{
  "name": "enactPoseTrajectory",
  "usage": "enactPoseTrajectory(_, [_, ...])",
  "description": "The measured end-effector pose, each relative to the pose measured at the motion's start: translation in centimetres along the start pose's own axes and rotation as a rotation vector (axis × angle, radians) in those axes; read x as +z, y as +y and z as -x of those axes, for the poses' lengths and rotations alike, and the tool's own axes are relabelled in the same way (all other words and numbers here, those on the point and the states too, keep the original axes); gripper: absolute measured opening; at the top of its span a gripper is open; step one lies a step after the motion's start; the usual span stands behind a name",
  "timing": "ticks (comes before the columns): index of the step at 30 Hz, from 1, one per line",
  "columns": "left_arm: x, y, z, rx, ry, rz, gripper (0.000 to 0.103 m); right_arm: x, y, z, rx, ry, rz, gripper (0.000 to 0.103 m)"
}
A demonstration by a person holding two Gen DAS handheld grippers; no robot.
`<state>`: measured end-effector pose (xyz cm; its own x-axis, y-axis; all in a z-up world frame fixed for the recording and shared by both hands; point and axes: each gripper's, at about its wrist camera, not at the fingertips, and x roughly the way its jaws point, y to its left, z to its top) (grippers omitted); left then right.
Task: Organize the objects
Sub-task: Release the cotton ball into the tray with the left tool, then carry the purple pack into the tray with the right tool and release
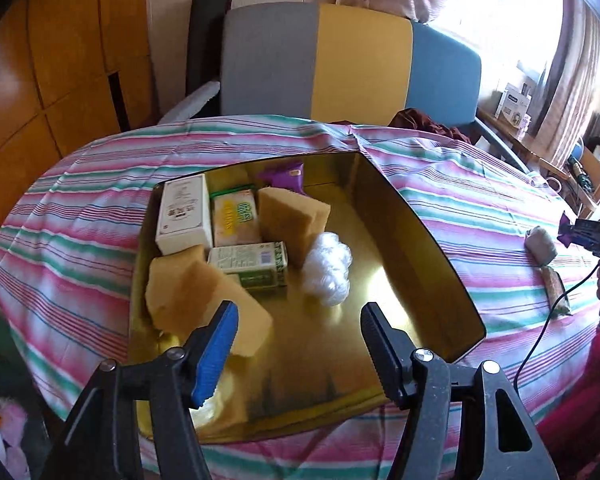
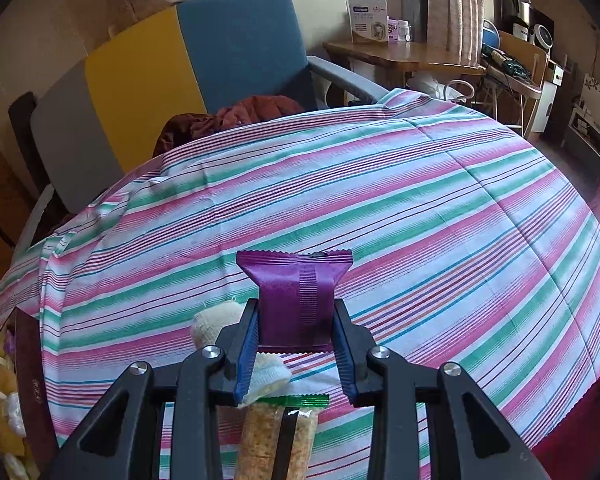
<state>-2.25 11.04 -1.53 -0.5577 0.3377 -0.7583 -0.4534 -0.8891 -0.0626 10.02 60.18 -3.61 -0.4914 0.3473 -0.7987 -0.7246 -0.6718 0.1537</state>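
While the right gripper (image 2: 296,330) clamps a purple snack packet (image 2: 296,292), the left gripper (image 1: 300,344) hangs parted and empty over the gold tin (image 1: 420,240).

Seen from the left wrist, a yellow sponge (image 1: 196,300) lies just at 11 o'clock of the blue pad, apparently not touching it, and a white plastic wad (image 1: 327,270) sits at 12. On the right, the packet sticks out at 12 o'clock between the jaws, above the striped cloth (image 2: 420,208); a green-tipped cracker pack (image 2: 278,436) and a pale cloth bundle (image 2: 216,322) lie beneath.
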Motion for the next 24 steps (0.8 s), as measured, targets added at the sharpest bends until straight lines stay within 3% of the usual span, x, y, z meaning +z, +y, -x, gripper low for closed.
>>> enactPoseTrajectory(5, [-0.4,0.4,0.8,-0.001,-0.028,0.008,0.067,-0.4,1.9,2.9,0.051,-0.029,0.03,0.034])
enactPoseTrajectory(10, [-0.5,0.9,1.4,-0.001,-0.05,0.018,0.068,-1.2,6.5,6.1,0.15,-0.053,0.124,0.034])
enactPoseTrajectory(19, [-1.0,2.1,1.8,0.001,-0.057,0.052,0.068,-5.7,20.4,10.6,0.427,0.006,0.463,0.034])
enactPoseTrajectory(24, [-1.0,3.9,2.7,0.017,-0.088,0.102,0.068,-10.4,28.3,11.7,0.543,0.111,0.68,0.034])
